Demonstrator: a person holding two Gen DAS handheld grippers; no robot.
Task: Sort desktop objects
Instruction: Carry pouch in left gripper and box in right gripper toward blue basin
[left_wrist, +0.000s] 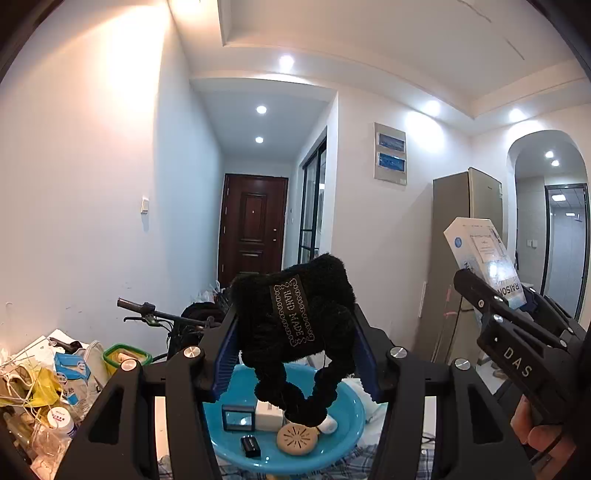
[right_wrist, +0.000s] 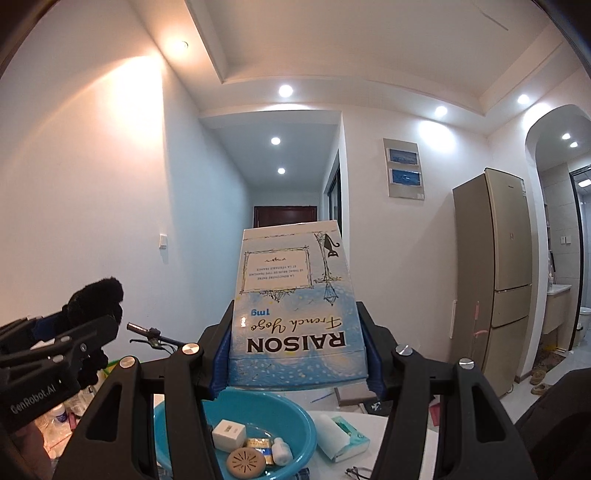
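Note:
My left gripper (left_wrist: 295, 325) is shut on a black fuzzy hair scrunchie (left_wrist: 295, 314) with a "HAND MADE" label, whose loop hangs down over a blue plastic basin (left_wrist: 347, 439). My right gripper (right_wrist: 295, 350) is shut on a light blue "RAISON" box (right_wrist: 291, 295), held upright above the same basin (right_wrist: 166, 432). Inside the basin lie a round beige disc (left_wrist: 297, 437), a white box (left_wrist: 269, 413), a small clear-lidded case (left_wrist: 238, 417) and a black block (left_wrist: 250, 445). Each gripper shows at the edge of the other's view: the right one (left_wrist: 517, 306) and the left one (right_wrist: 85, 321).
A heap of packets, bags and a pill bottle (left_wrist: 61, 419) lies at the left, beside a green-rimmed container (left_wrist: 125, 356). A tissue pack (right_wrist: 343, 437) rests right of the basin. Behind stand a bicycle handlebar (left_wrist: 155, 314), a fridge (right_wrist: 495, 273) and a hallway door (left_wrist: 251, 225).

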